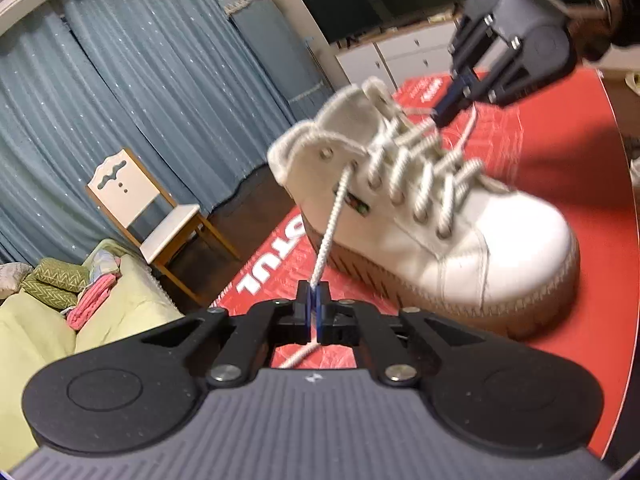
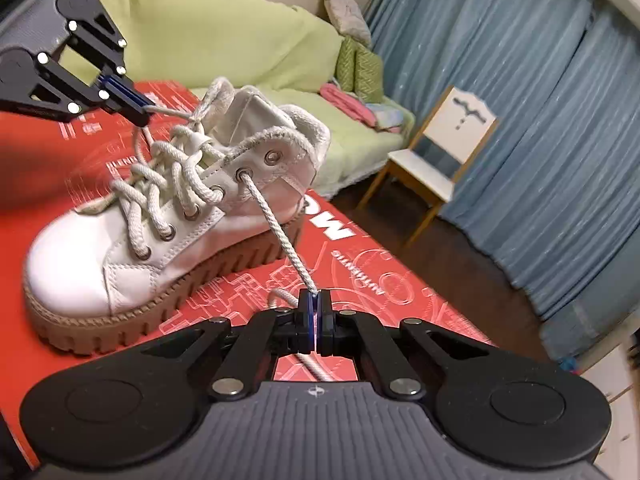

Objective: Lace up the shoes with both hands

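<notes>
A white high-top shoe (image 1: 460,240) with a tan ridged sole stands on a red mat (image 1: 560,140), laced most of the way up with thick white cord. My left gripper (image 1: 314,292) is shut on one lace end (image 1: 332,220), which runs taut up to an eyelet on the near side. In the right wrist view the shoe (image 2: 100,264) points left. My right gripper (image 2: 315,296) is shut on the other lace end (image 2: 276,236), pulled tight from its eyelet. Each gripper shows in the other's view, beyond the shoe: the right gripper (image 1: 442,118) and the left gripper (image 2: 140,118).
The red mat (image 2: 360,272) covers the table under the shoe. A white wooden chair (image 1: 132,200) stands by blue curtains (image 1: 140,80). A green sofa (image 2: 200,20) holds cushions and folded clothes. A white cabinet (image 1: 400,52) stands behind the table.
</notes>
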{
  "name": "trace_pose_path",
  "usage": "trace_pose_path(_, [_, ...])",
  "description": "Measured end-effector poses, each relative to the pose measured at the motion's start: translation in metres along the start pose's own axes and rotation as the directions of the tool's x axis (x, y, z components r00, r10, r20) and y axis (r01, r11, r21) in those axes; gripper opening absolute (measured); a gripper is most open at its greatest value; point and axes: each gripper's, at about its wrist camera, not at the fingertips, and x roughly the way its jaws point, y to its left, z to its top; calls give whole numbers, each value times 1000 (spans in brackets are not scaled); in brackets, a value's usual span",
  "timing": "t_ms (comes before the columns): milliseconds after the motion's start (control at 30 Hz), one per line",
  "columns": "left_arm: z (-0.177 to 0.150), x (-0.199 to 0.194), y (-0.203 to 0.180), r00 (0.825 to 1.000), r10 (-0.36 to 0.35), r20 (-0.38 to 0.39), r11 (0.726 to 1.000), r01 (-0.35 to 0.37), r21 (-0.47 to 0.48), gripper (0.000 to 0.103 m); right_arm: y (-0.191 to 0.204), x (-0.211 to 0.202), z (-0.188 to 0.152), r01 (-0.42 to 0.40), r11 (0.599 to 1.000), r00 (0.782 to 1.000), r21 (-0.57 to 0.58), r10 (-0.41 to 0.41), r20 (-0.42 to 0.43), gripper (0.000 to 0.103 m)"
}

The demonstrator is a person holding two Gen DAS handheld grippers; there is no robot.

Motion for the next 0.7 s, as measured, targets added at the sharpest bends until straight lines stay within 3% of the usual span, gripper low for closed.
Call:
trace_pose_path(133, [-10,-5,4,999,13,-33,1000,-14,-16,1,-3,-3,3,-89,995,996,49,88,19,0])
trace_pose_path(367, [-14,-6,-9,997,2,-83,999,1,39,1,-4,-2,2,-46,997,999,61,47,-14,0])
trace_pose_path(500, [-15,-12,-4,998,-6,-70,1000,5,-15,3,-4,-8,2,-83,993,996,86,85,-24,0])
trace_pose_path(600, [-19,-16,-5,994,15,-109,1000,-15,-2,5,0,-12,-2,-56,997,996,55,60,-62,0])
trace_pose_path(700, [-28,-22,-9,987,36,-154,999,-34,17,5,1,-11,-10,21,999,989,50,-13,-144,1])
